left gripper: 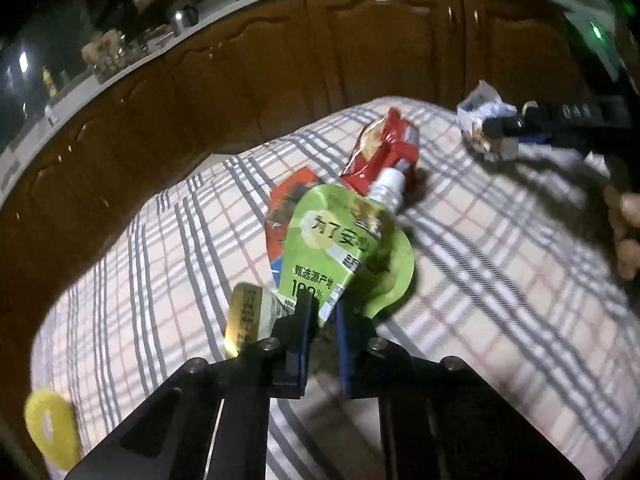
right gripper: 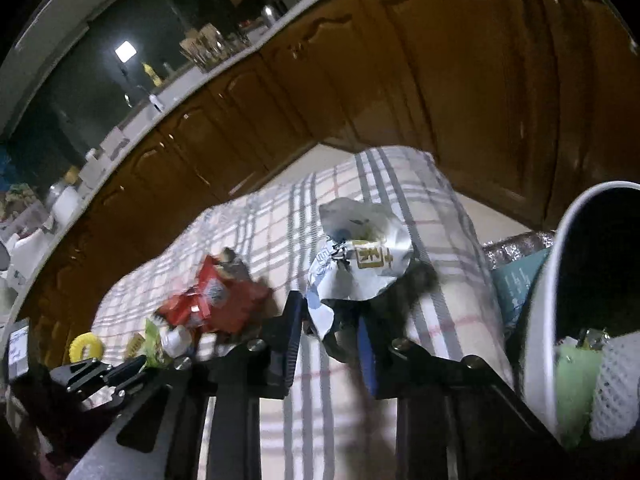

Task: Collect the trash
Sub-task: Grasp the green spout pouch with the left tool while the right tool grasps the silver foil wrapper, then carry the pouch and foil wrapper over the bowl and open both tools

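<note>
A green spouted drink pouch (left gripper: 340,240) with a white cap is pinched by its lower edge in my left gripper (left gripper: 322,308), which is shut on it over the plaid tablecloth (left gripper: 500,280). My right gripper (right gripper: 330,320) is shut on a crumpled silver and white wrapper (right gripper: 356,264). The left wrist view shows that same wrapper (left gripper: 480,116) at the far right, on the right gripper's (left gripper: 516,126) tips. A crumpled red wrapper (left gripper: 384,148) lies on the cloth between the two, and appears in the right wrist view as the red wrapper (right gripper: 216,300).
An orange-red pack (left gripper: 284,208) and a gold wrapper (left gripper: 248,316) lie beside the pouch. A yellow ring (left gripper: 52,428) sits at the near left. A white bin (right gripper: 544,280) holding trash stands at the right edge, next to a teal pack (right gripper: 516,280). Brown cabinets (left gripper: 360,40) stand behind.
</note>
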Demonstrator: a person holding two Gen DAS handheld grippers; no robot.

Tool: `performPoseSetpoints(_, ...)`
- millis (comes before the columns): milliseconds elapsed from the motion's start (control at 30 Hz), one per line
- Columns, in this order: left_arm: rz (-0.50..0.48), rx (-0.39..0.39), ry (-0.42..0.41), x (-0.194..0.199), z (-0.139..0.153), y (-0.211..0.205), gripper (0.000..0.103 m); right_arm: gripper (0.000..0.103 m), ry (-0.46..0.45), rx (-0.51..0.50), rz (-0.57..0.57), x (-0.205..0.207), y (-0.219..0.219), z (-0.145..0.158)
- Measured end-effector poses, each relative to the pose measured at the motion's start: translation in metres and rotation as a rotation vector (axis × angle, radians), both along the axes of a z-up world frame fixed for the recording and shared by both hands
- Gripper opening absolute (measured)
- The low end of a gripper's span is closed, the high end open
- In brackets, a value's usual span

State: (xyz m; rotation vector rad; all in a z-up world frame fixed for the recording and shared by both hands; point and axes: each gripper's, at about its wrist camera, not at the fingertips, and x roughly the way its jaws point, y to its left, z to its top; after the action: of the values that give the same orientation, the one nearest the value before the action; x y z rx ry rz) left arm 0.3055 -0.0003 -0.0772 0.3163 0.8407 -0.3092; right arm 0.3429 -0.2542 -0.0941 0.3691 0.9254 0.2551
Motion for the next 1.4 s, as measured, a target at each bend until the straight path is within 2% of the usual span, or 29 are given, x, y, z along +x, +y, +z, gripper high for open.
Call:
performPoseSetpoints(267,0.063,-0.264,0.087,-0.048,0.021,0.010,0.002,0.025,-0.039,0.002,0.063,-0.054,0.004,0.025)
performPoseSetpoints(433,0.064,-0.359,0.121,-0.061,0.024,-0.002,0.002,0.025,-0.061,-0.039,0.077,-0.083,0.003,0.038)
performPoseSetpoints(667,0.031,-0.398,0.131,-0.075,0.028,-0.022,0.001,0.025,-0.090,-0.082,0.059,-0.115,-0.007,0.049)
performPoseSetpoints(1000,-0.038,-0.391,0.123,-0.081,0.036,-0.062,0.001,0.025,-0.123,-0.108,0.029,-0.141,-0.025,0.060)
performPoseSetpoints(1400,-0.130,-0.399,0.113,-0.062,0.048,-0.128,0.001,0.025,-0.147,-0.141,-0.095,-0.153,-0.091,0.076)
